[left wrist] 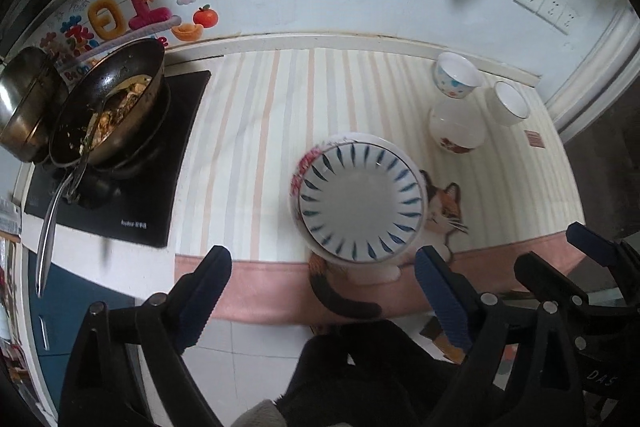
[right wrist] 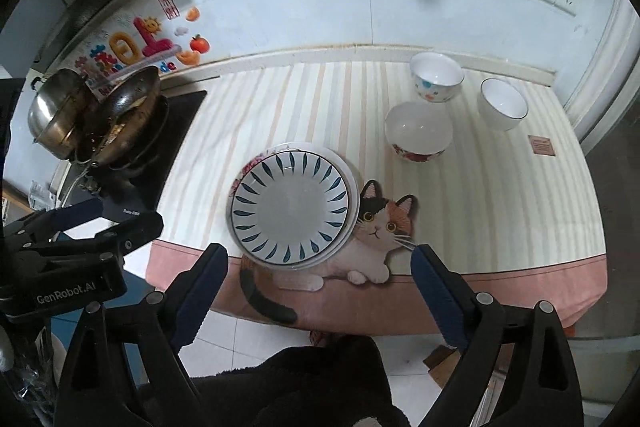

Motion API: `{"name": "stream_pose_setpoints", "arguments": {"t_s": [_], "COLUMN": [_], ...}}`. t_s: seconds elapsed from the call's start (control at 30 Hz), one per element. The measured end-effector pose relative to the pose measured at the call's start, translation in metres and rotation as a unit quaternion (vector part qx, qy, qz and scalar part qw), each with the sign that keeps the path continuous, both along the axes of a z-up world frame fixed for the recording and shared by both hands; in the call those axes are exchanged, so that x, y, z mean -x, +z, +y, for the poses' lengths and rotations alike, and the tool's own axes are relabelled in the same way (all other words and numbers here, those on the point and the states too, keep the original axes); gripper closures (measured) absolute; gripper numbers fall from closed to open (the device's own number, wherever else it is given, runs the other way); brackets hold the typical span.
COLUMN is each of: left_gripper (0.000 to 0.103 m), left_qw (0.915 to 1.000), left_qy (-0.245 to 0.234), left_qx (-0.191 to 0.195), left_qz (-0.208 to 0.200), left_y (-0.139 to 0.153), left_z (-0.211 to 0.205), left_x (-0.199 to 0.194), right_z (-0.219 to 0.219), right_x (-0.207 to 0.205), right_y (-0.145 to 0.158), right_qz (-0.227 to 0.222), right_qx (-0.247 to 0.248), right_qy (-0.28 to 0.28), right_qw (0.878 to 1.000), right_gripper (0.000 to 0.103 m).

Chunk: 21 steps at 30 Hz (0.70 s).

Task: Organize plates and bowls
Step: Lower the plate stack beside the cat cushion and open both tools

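Left gripper (left wrist: 324,291) and right gripper (right wrist: 320,287): jaws spread wide, holding nothing, off the tabletop's (right wrist: 500,211) front edge. Plate stack (right wrist: 292,205) sits near that edge. 3 bowls (right wrist: 418,131) cluster at the back-right corner.

A white plate (right wrist: 294,207) ringed with dark blue leaf strokes is seen on a cream tablecloth (right wrist: 500,211) striped in peach and grey, hemmed pink, printed with a calico cat (right wrist: 376,231). Blue pads are borne by black fingers (right wrist: 436,291).
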<state>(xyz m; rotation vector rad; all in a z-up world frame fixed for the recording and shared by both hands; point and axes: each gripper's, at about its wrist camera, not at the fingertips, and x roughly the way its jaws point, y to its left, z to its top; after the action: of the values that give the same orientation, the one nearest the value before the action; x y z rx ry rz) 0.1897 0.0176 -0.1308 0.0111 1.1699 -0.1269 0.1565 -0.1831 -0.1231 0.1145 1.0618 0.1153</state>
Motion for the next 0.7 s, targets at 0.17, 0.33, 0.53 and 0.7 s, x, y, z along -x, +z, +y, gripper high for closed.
{"name": "stream_pose_setpoints", "arguments": {"t_s": [0.17,0.33,0.53,0.7], "left_gripper": [0.009,0.006,0.006,0.006], "left_qw": [0.9999,1.0,1.0,0.9996], "left_qy": [-0.009,-0.004,0.004,0.017], "left_qx": [0.006,0.004,0.001,-0.01], "left_qz": [0.009,0.004,-0.002,-0.022], "left_y": [0.006,0.009,0.004,-0.007], "left_z": [-0.007,-0.012,-0.026,-0.055], "left_x": [0.02,0.025,0.011,-0.036], "right_z": [-0.002,-0.006,-0.026,-0.075], "right_x": [0.021,0.028,0.006,-0.041], "right_y": [0.014,0.017,0.006,-0.013], "right_qz": [-0.004,0.0,0.011,0.014], "right_qx": [-0.007,-0.021,-0.048,-0.098], "right_qy": [0.002,0.007,0.013,0.003], "right_qw": [1.0,1.0,0.999,0.995], "right_gripper": [0.007,0.007,0.007,0.007]}}
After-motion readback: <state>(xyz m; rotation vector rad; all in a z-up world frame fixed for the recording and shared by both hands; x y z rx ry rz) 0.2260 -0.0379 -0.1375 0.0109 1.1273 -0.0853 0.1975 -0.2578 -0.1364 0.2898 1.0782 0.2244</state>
